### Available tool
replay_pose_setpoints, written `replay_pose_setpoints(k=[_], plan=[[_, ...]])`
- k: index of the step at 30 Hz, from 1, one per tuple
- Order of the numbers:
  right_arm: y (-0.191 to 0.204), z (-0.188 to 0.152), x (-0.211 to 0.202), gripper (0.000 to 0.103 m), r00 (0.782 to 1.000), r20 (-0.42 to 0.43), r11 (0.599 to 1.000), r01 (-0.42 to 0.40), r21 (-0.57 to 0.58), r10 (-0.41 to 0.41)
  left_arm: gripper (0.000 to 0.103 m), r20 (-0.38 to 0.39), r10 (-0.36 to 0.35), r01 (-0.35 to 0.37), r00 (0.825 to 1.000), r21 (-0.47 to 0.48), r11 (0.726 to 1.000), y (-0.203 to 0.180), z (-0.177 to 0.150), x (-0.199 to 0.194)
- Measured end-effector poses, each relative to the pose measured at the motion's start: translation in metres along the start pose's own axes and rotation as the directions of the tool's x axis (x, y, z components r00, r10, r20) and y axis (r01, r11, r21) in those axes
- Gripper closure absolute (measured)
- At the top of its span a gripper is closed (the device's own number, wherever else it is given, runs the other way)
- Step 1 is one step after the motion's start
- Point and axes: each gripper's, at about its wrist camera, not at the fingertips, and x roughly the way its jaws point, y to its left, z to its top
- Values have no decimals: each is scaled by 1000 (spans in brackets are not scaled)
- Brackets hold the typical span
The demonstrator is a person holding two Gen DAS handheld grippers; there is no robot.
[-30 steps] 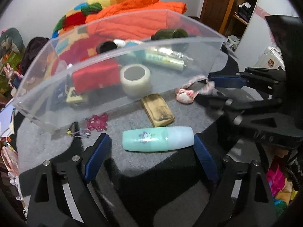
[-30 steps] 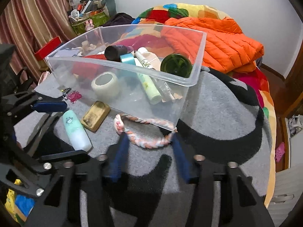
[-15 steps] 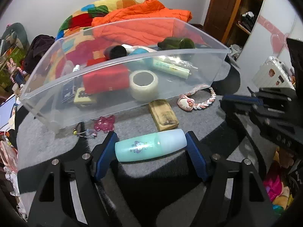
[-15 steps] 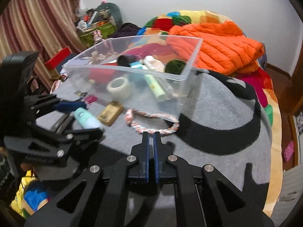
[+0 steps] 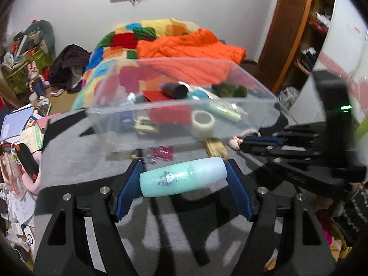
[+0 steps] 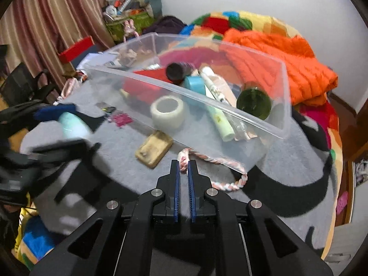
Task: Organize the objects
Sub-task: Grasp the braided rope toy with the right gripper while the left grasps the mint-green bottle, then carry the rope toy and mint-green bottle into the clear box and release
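Your left hand-held gripper (image 5: 184,179) grips one mint-green plastic bottle (image 5: 182,179) endwise, frame centre; your right hand-held gripper (image 6: 183,179) is closed on nothing (braided pink-white rope (image 6: 214,161) just beyond).

Grey blanket (image 6: 276,161) carries clear bin (image 6: 253,119), tan block (image 6: 154,149), braided rope (image 6: 220,161).

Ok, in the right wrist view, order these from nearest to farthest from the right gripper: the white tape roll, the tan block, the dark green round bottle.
1. Tan block, on the rug, left of the right gripper.
2. White tape roll, inside the bin, ahead.
3. Dark green round bottle, bin's far right corner.
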Motion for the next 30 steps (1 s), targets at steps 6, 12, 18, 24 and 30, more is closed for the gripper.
replay_pose_setpoints(k=[6,12,18,24,30], plan=[[0,4,10,88,1000,-26,1000,0,-14,-1,30,40,4,-3,999,-34,999,15,2,-14],[4,0,10,91,1000,-20,999,-12,-45,11,30,49,2,0,999,-54,999,22,4,-13],[14,-16,-2,92,992,-21,991,-125,-56,124,30,75,3,2,997,-65,998,23,6,-18],[31,-29,-31,92,984,22,981,-177,-85,179,30,117,15,-8,993,-62,998,20,12,-29],[25,-7,-75,92,973,171,987,-147,-61,156,30,175,36,-26,984,-58,998,18,25,-40]])
